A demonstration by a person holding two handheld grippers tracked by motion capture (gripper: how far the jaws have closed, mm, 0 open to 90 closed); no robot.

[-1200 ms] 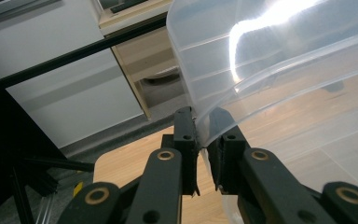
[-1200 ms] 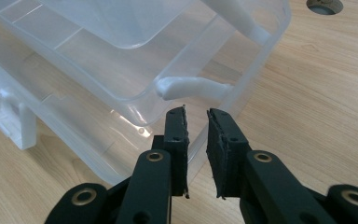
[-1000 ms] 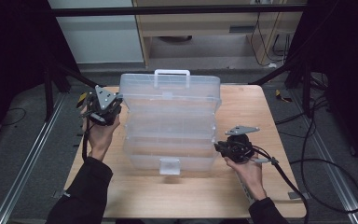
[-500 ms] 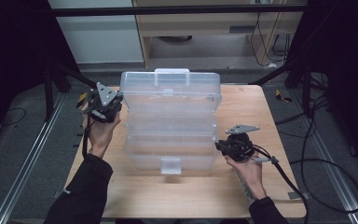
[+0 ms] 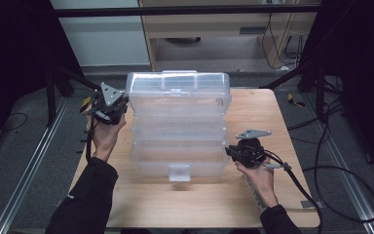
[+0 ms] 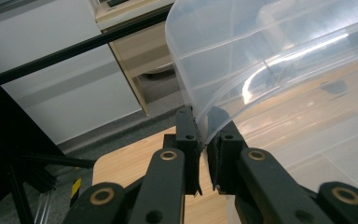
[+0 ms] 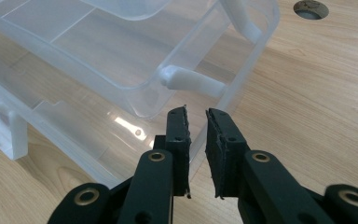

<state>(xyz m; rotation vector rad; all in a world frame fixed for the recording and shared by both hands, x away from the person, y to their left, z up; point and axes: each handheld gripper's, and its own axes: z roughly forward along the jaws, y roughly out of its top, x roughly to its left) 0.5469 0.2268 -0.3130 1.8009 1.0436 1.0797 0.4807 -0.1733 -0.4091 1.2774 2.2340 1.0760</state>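
Your left gripper [image 6: 204, 140] is pinched on the thin clear edge of the lid [image 6: 270, 51] of the storage box [image 5: 177, 129]; in the left gripper view the plastic rim goes down between the two black jaws, which stand narrow, with only the wall between them. In the high view this gripper [image 5: 119, 108] sits at the far left corner of the box. Compared with one second ago, your left hand has gone a little toward the far side, and the lid with its handle now stands up at the back, more raised than before. So I judge the opening is almost done, and the tiered trays [image 5: 177, 141] are spreading toward you.

Your right gripper [image 7: 196, 119] has stayed in place at the near right corner. Its jaws are narrow, and the box wall [image 7: 242, 79] seems to pass between them, but I cannot tell if the pads really press on it; probably it steadies the base.

The box stands in the middle of the wooden table [image 5: 263, 107], with its front latch [image 5: 179, 171] facing you.
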